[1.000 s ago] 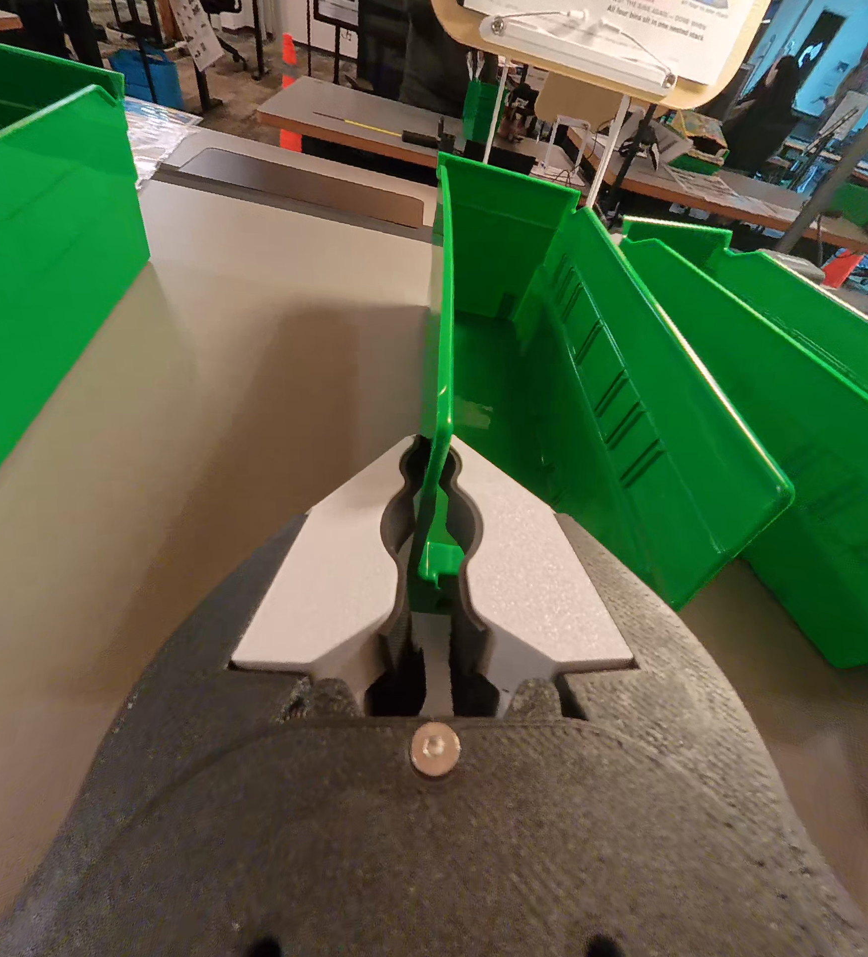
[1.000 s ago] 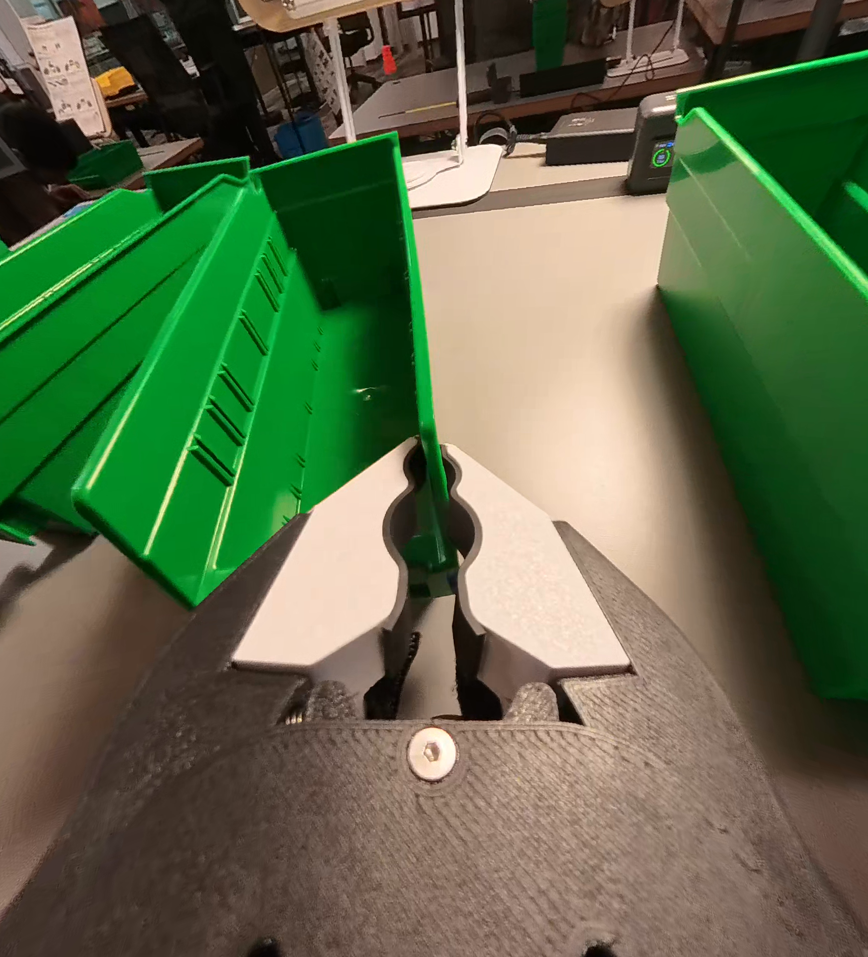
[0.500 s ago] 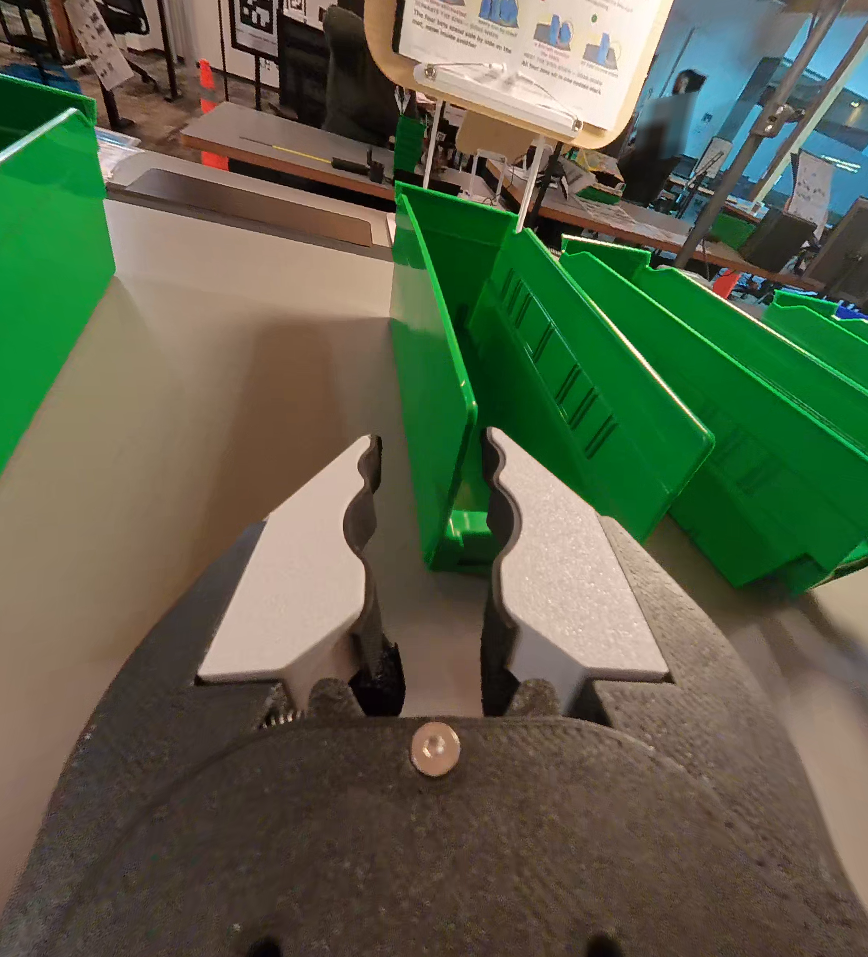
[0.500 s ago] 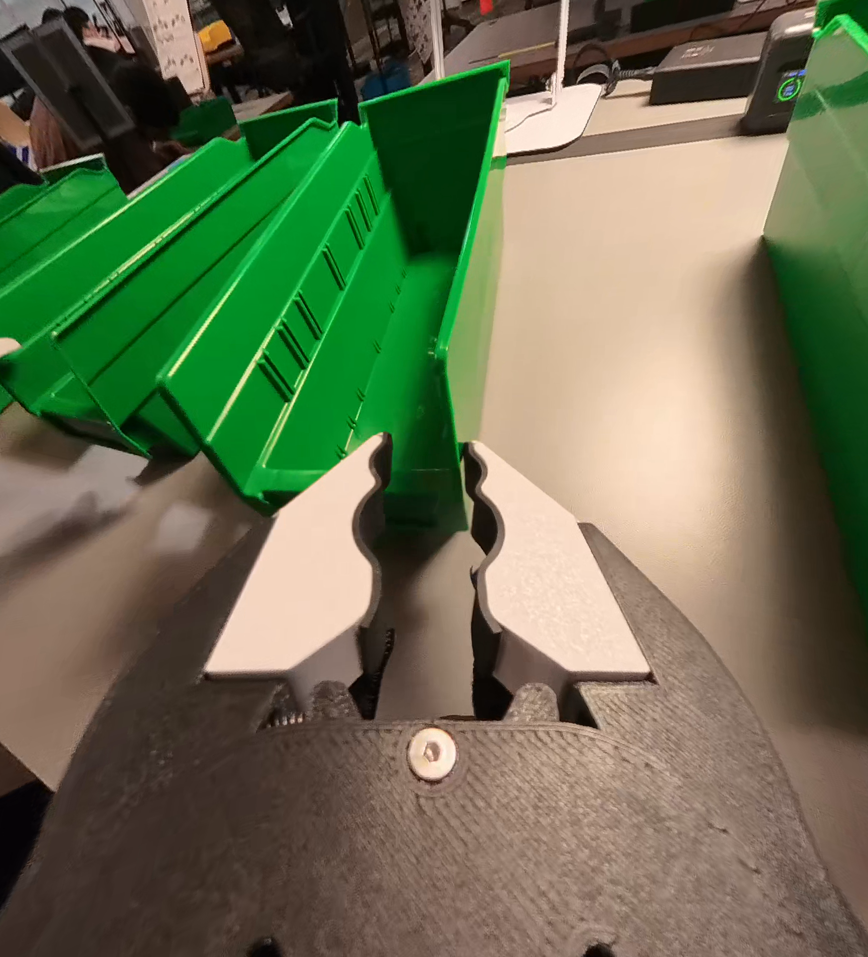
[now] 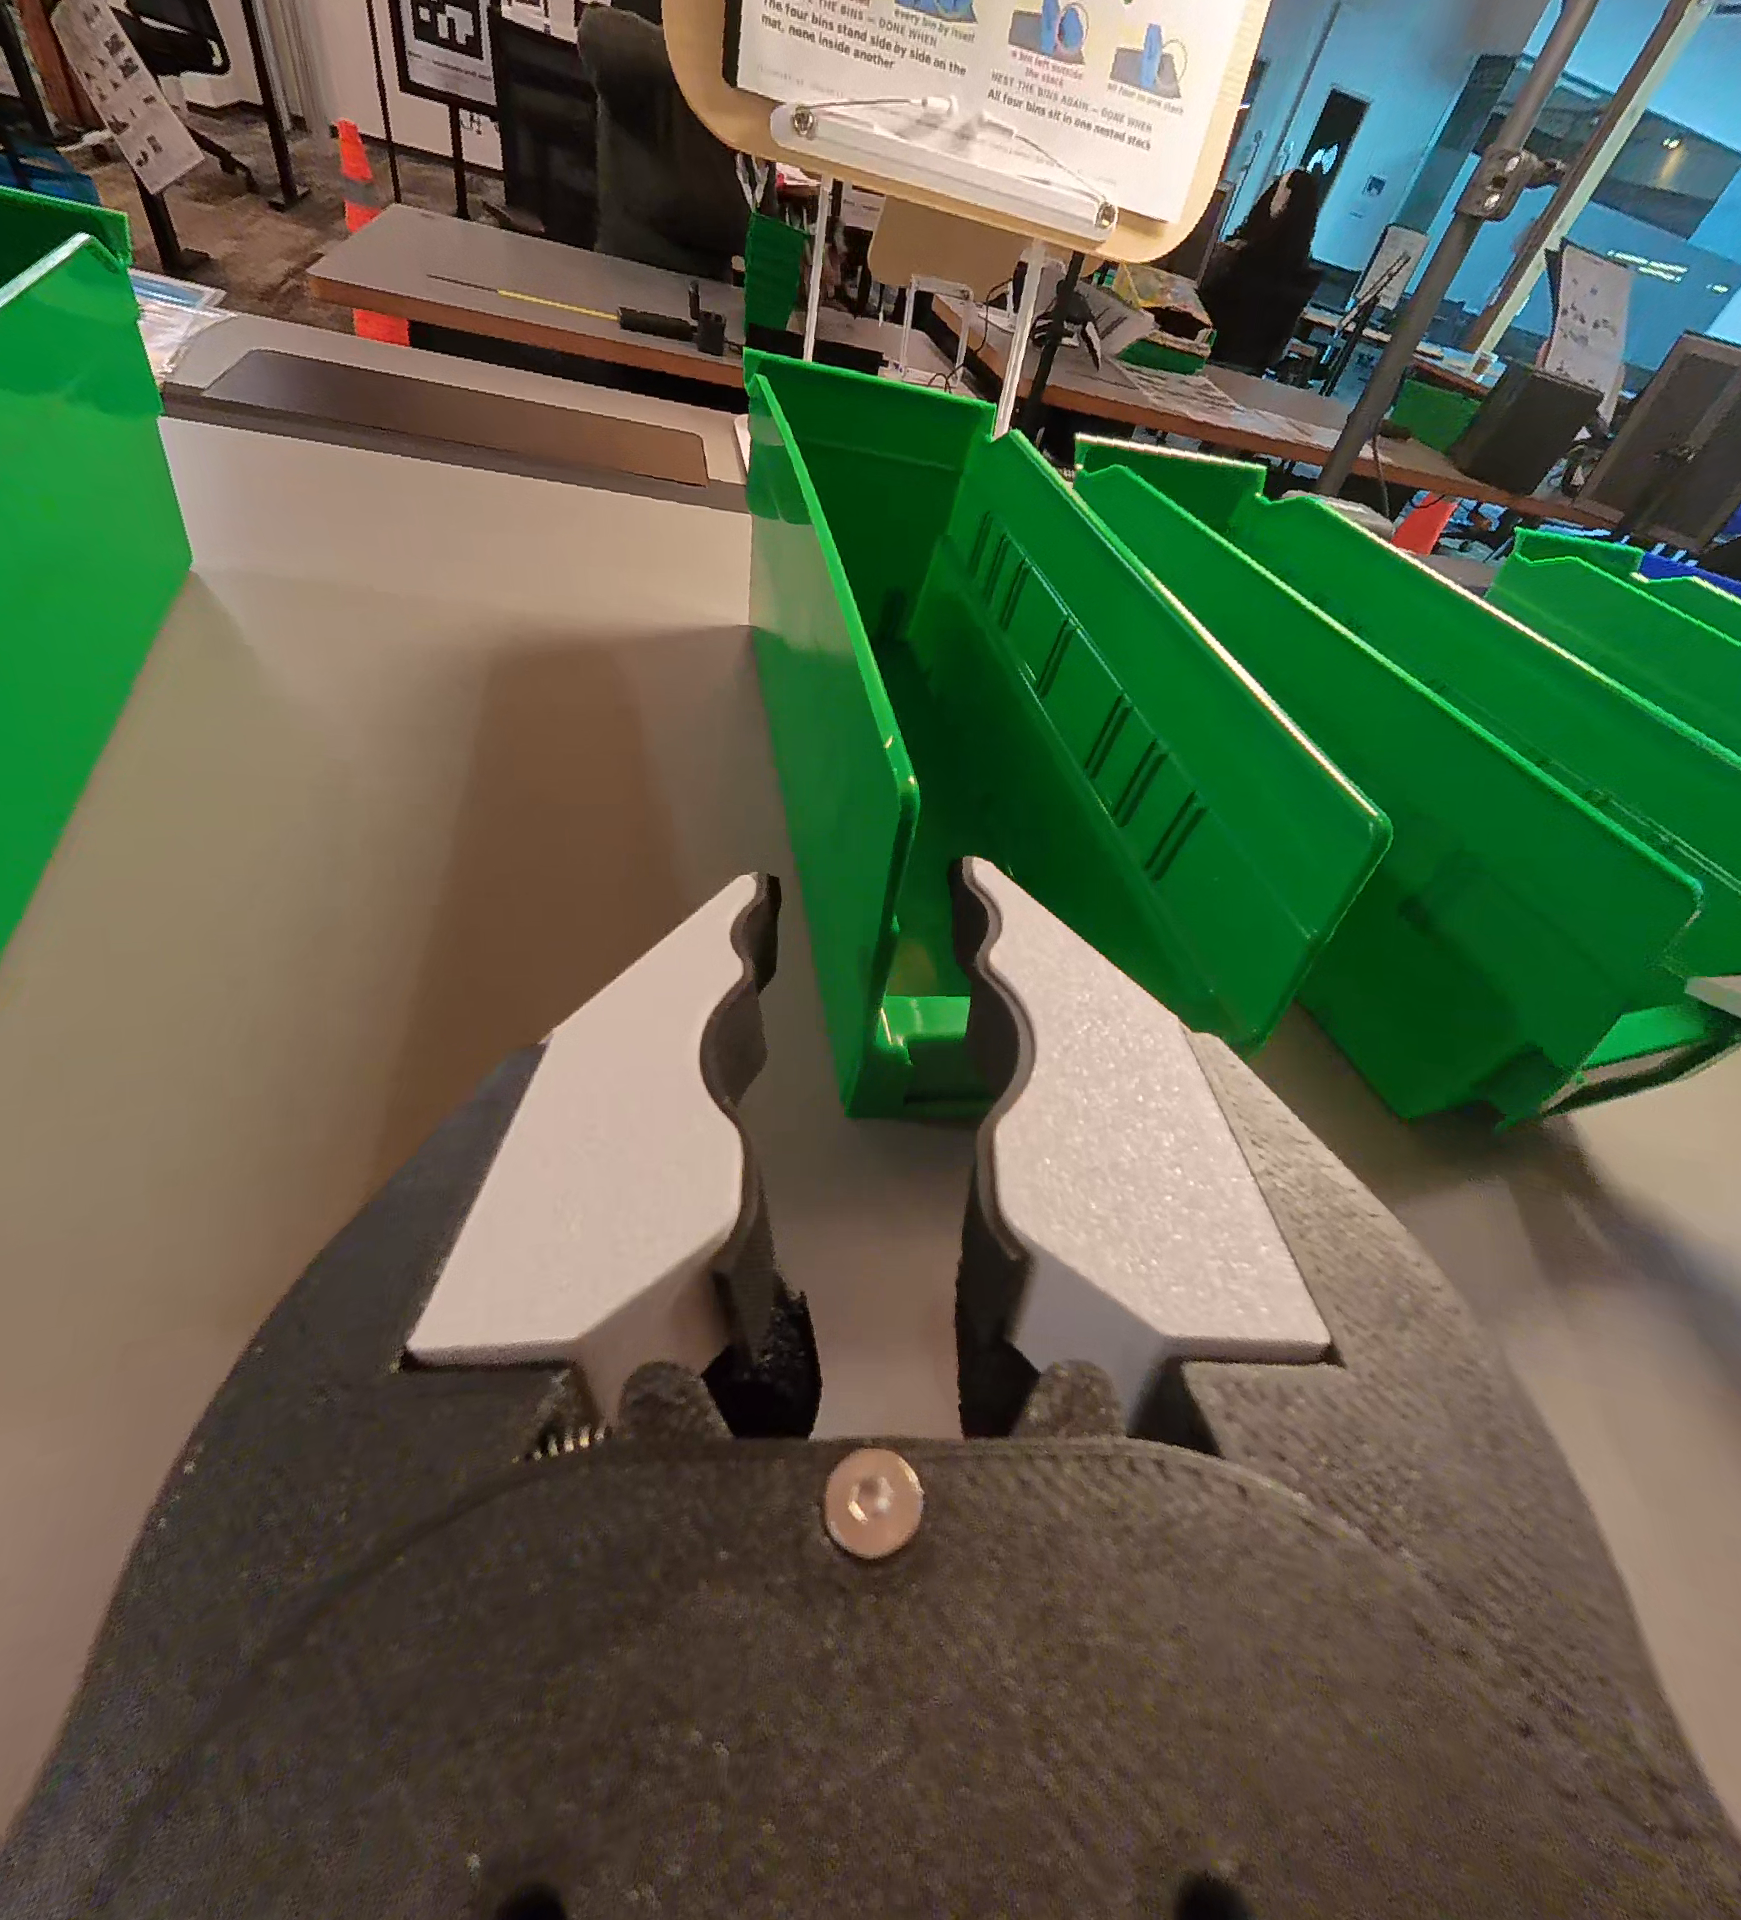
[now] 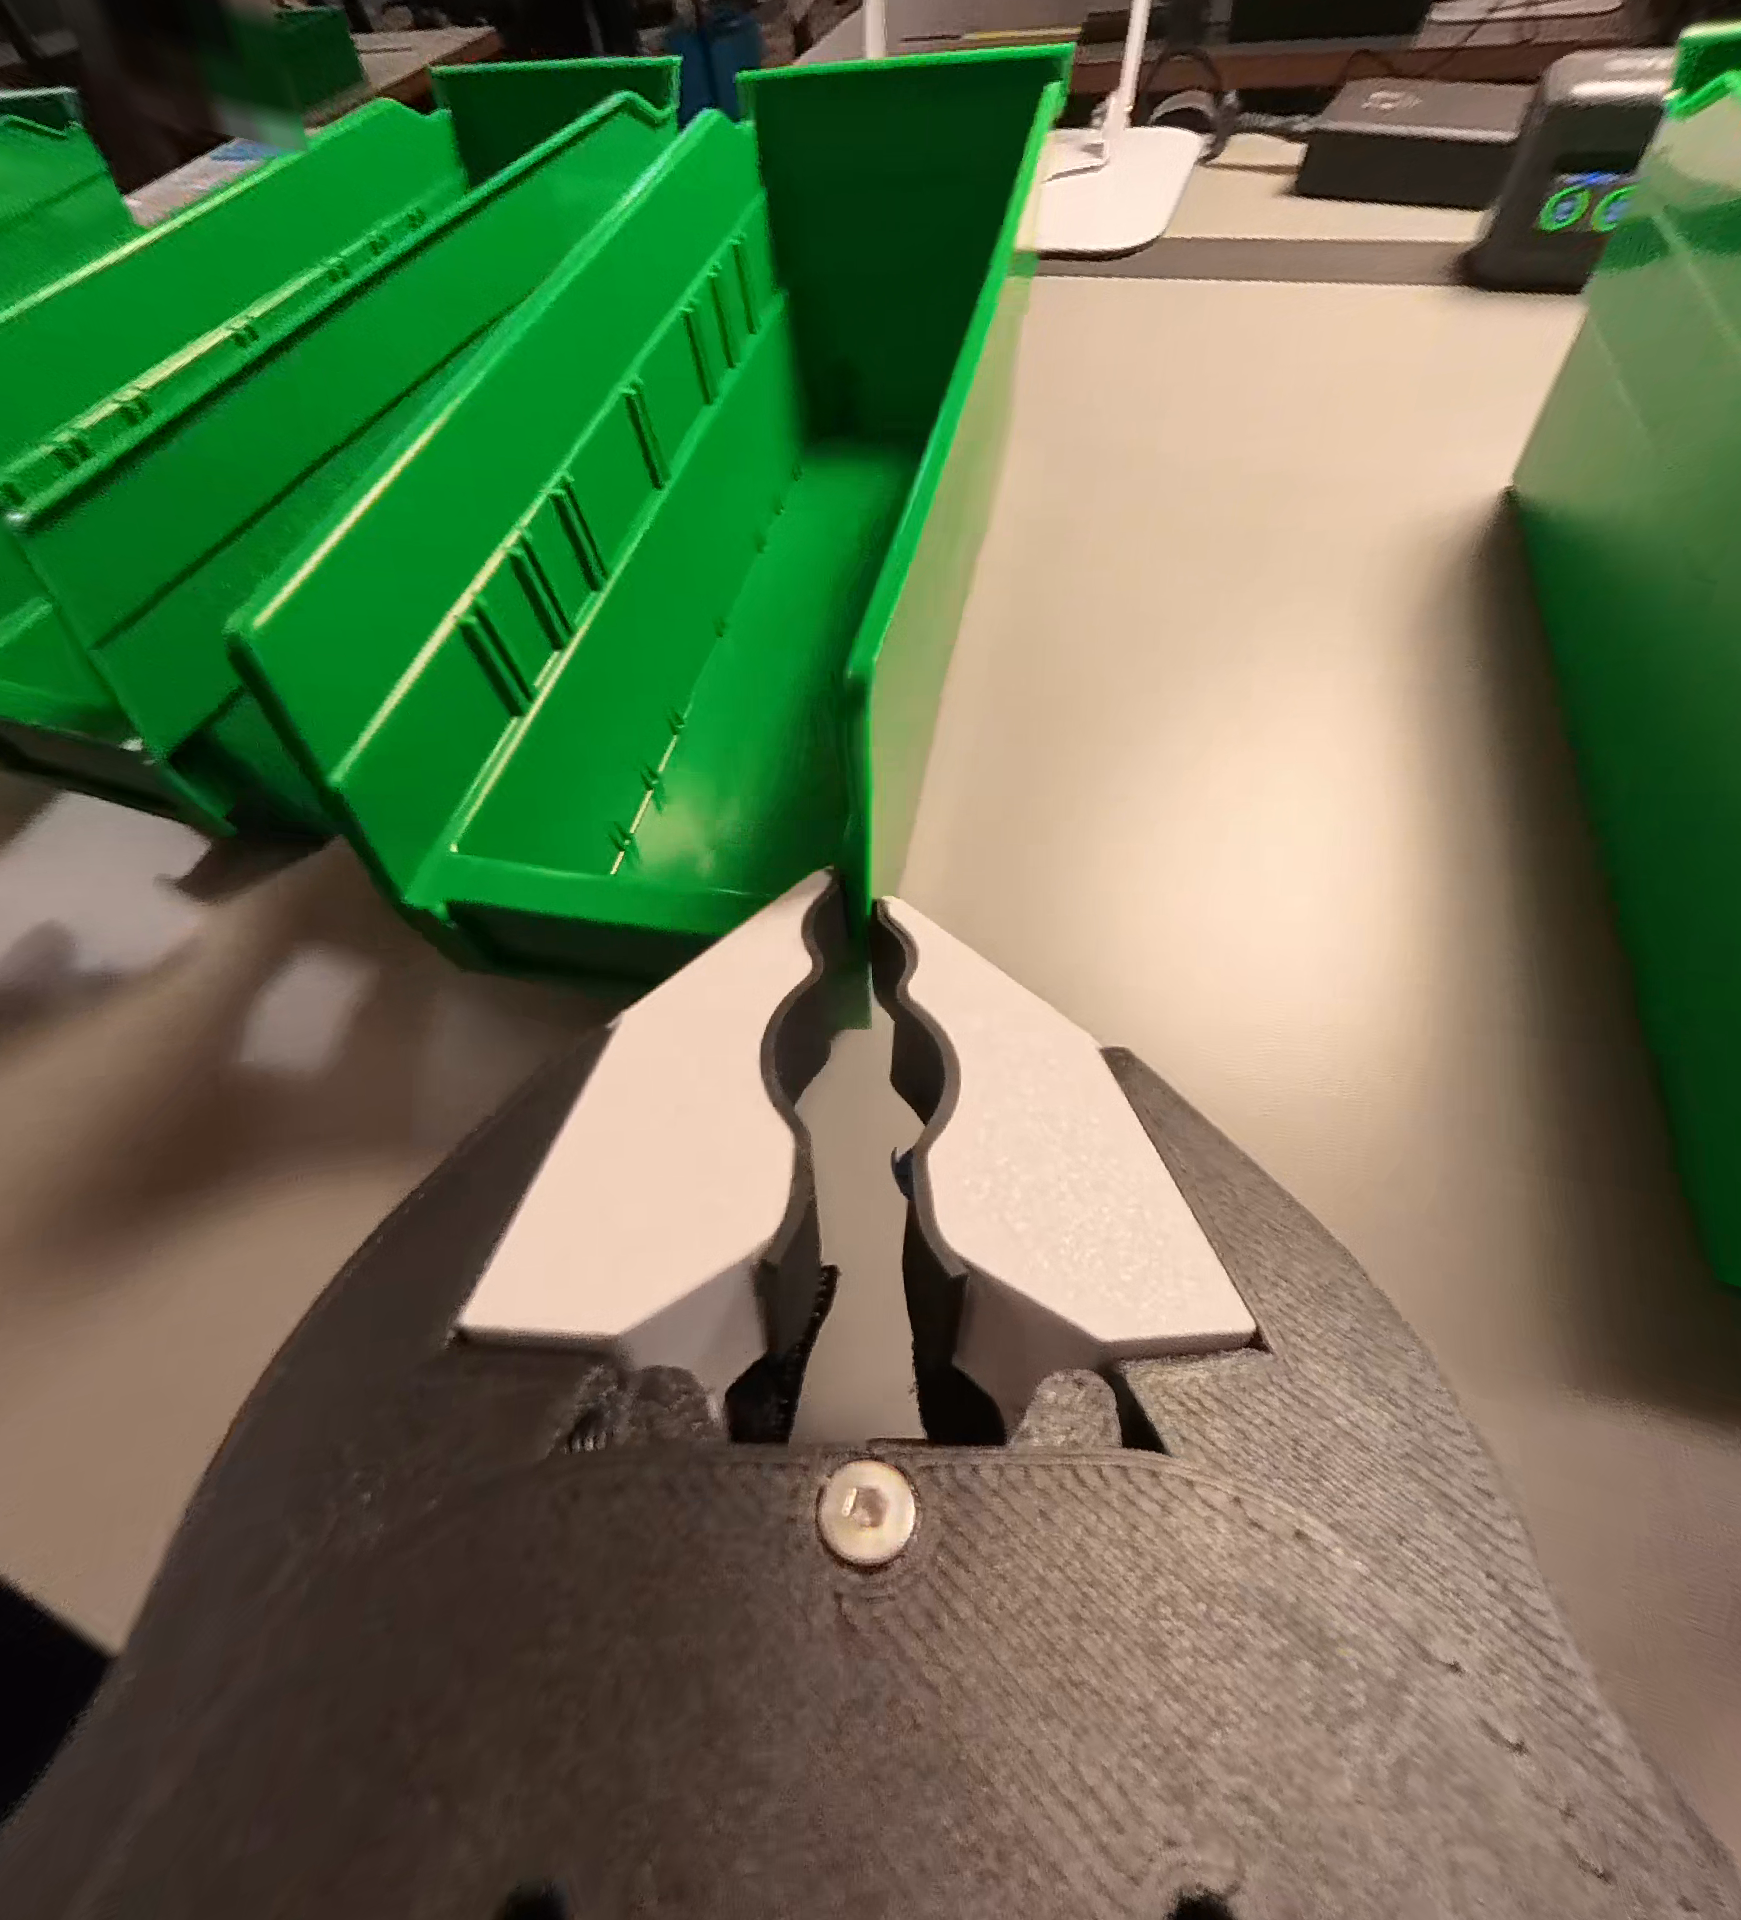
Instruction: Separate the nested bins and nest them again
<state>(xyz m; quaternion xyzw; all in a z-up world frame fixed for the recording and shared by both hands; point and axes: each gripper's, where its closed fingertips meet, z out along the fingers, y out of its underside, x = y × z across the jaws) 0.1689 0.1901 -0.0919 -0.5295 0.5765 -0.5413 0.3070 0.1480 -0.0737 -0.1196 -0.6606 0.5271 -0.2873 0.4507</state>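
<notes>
Left gripper (image 5: 861,904): jaws wide apart, straddling the near corner of the closest green bin (image 5: 835,748) without pinching it; a clear gap shows on the left side, while the right finger (image 5: 1105,1122) hides the bin's low front lip, so contact there cannot be judged.

Right gripper (image 6: 853,904): jaws drawn nearly together at the tips, with the right-hand side wall of the same bin (image 6: 772,623) between them. Motion blur softens the tips; the wall looks pinched.

Bin sits on the beige table (image 5: 378,831), open top up, long axis running away from both cameras. Two more green bins (image 6: 222,416) lie just beside it, leaning and overlapping; their far ends are cut off or blurred. A further large green bin (image 5: 24,582) stands well apart across bare table, cropped by the frame edge in both views. Clipboard on a stand (image 5: 959,114) rises behind the bins; its base is hidden in the left view.
</notes>
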